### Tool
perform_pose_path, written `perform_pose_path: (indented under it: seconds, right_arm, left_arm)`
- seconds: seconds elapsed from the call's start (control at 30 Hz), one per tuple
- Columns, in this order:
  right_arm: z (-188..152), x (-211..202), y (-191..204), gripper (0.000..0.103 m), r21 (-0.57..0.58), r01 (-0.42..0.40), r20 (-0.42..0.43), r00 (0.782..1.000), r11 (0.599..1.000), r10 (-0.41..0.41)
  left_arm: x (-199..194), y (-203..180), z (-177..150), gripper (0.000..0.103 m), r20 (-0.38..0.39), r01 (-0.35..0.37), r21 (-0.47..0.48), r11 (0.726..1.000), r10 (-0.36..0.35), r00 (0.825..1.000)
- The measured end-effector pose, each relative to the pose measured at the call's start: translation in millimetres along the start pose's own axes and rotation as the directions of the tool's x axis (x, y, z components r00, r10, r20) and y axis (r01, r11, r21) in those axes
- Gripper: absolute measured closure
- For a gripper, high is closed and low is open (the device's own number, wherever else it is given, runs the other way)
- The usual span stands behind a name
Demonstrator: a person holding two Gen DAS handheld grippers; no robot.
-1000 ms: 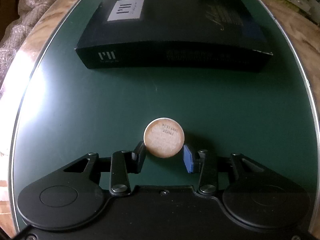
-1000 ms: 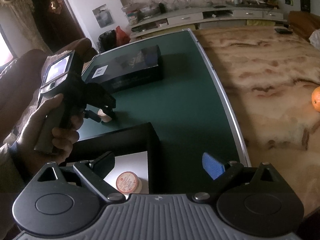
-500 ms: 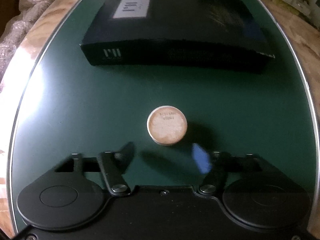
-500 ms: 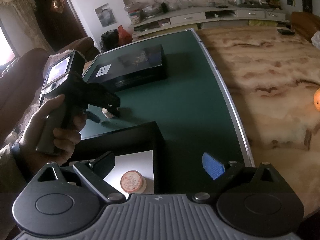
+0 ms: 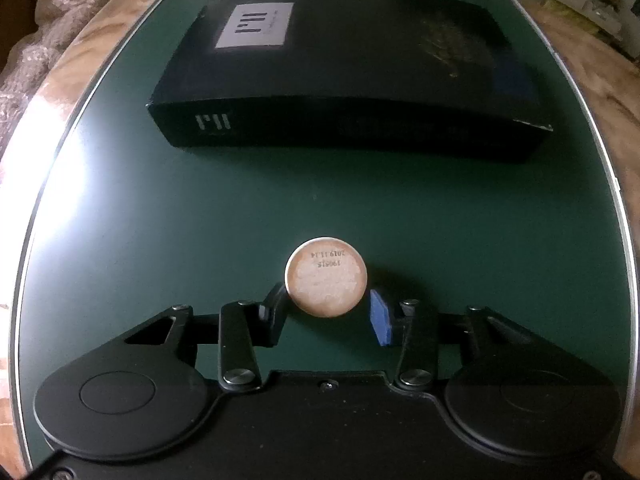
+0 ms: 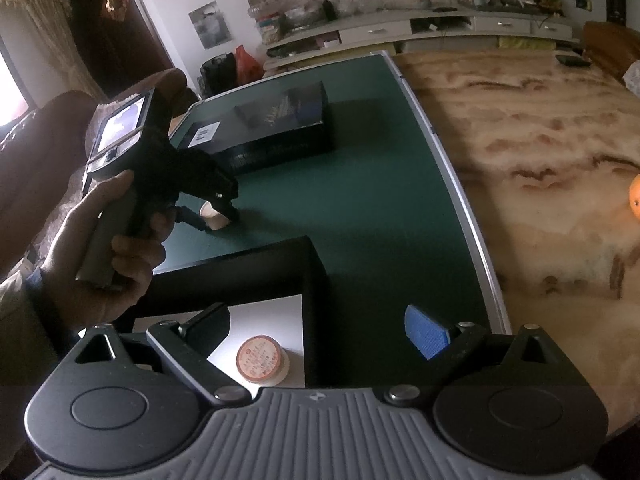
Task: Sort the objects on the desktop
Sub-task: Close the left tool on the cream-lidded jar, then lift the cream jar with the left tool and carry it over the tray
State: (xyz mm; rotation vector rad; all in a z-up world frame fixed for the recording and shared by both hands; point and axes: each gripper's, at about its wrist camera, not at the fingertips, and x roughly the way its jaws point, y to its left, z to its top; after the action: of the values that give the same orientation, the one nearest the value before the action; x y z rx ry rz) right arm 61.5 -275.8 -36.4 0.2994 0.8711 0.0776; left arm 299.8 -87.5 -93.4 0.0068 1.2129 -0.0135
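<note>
A small round pale container with a printed date on top (image 5: 326, 276) stands on the green mat (image 5: 200, 220). My left gripper (image 5: 325, 314) sits low around it, fingers on either side, close to its sides but not clearly pressing. In the right wrist view the left gripper (image 6: 214, 222) flanks the same container (image 6: 216, 219). My right gripper (image 6: 316, 328) is open and empty, above an open black box with a white floor (image 6: 260, 312). A round orange-lidded container (image 6: 262, 360) lies in that box.
A closed flat black box with a white label (image 5: 352, 80) lies at the far end of the mat. The mat has a metal rim (image 6: 456, 184), with marbled tabletop (image 6: 540, 160) to its right. An orange fruit (image 6: 635, 200) sits at the right edge.
My left gripper drew back and opened wider half a second ago, then came forward again with its fingers around the pale container. The right gripper stayed open over the black box.
</note>
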Motion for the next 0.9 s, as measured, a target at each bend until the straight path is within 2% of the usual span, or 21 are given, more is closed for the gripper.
perform_pose_path:
  seconds: [0.33, 0.47, 0.9]
  right_arm:
    - [-0.4, -2.2, 2.7, 0.006, -0.005, -0.003, 0.001, 1.0, 1.0, 0.003]
    - [-0.9, -2.7, 3.3, 0.006, -0.006, -0.001, 0.002, 1.0, 1.0, 0.001]
    - [-2.5, -4.5, 5.4, 0.006, -0.011, 0.005, 0.005, 1.0, 1.0, -0.005]
  left_arm:
    - [0.1, -4.4, 1.6, 0.057, 0.005, -0.005, -0.004, 1.0, 0.005, 1.0]
    - [-0.5, -6.2, -1.0, 0.062, -0.005, -0.004, -0.014, 1.0, 0.004, 1.0]
    - [-10.4, 4.0, -6.0, 0.062, 0.011, -0.004, -0.01, 1.0, 0.004, 1.0]
